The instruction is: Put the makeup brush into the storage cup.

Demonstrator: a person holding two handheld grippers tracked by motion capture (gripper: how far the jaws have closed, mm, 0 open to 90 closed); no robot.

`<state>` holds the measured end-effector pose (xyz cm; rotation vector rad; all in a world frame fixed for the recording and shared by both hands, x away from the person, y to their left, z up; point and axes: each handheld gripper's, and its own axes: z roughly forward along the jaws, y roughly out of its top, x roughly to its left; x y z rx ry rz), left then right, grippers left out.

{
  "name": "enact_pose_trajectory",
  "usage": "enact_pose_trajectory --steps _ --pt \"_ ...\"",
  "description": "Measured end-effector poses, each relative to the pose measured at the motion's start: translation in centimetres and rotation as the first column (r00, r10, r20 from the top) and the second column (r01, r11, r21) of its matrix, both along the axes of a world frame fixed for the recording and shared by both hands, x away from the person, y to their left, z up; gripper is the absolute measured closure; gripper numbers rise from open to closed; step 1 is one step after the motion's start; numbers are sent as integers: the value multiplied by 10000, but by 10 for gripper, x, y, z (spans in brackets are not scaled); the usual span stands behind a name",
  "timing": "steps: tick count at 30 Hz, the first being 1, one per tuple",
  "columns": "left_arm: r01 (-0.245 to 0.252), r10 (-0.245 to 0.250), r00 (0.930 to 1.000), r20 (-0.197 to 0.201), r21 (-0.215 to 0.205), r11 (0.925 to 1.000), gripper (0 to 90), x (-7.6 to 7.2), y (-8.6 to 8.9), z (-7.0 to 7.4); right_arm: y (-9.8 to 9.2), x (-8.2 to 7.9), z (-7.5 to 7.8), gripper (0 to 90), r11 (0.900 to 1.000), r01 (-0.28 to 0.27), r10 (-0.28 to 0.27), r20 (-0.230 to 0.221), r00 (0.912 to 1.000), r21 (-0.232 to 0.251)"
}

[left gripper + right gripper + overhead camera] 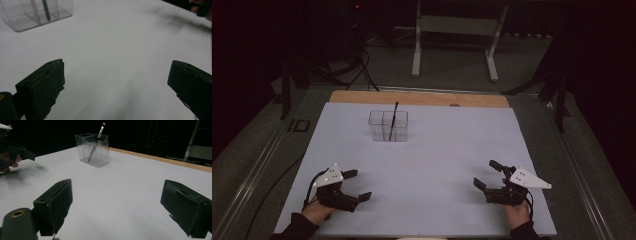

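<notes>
At the near left edge of the white table (437, 165), the left gripper (354, 186) rests with jaws spread wide and empty; toward the far middle, well apart from both hands, a clear divided box (388, 125) holds a slim dark brush (393, 120) leaning upright; at right, the right gripper (488, 174) likewise gapes empty; any reach would likely best approach the brush's free top, avoiding the box walls.

Left gripper (358, 185) and right gripper (488, 174) (hand-held) gape wide, empty.
</notes>
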<state>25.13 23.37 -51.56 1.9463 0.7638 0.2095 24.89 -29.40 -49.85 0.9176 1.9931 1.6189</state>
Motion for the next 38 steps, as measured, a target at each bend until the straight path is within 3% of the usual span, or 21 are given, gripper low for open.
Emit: enact_pose_trajectory --steps 5,6,10,21,30,38 --pt "207 -205 9998 -78 161 9997 24 -3 6 -1 0 0 0 105 10000 -20 20 19 10000 -13" --pt "104 -105 9999 62 271 9996 24 -4 8 -1 -1 0 0 105 10000 4 -4 25 10000 -26" --pt "-48 49 10000 -75 69 10000 24 -5 14 -3 -1 0 1 105 10000 -4 4 51 10000 1" --pt "-80 84 9996 -261 165 9998 25 -7 14 -5 0 0 0 105 10000 -55 56 29 10000 -53" --pt "-106 111 9999 -96 497 9987 24 -9 12 -5 1 0 0 105 9999 -63 63 -5 10000 -115" --pt "-62 67 9999 -113 433 9990 25 -9 12 -5 1 1 -1 105 9999 -79 78 -50 10000 -111"
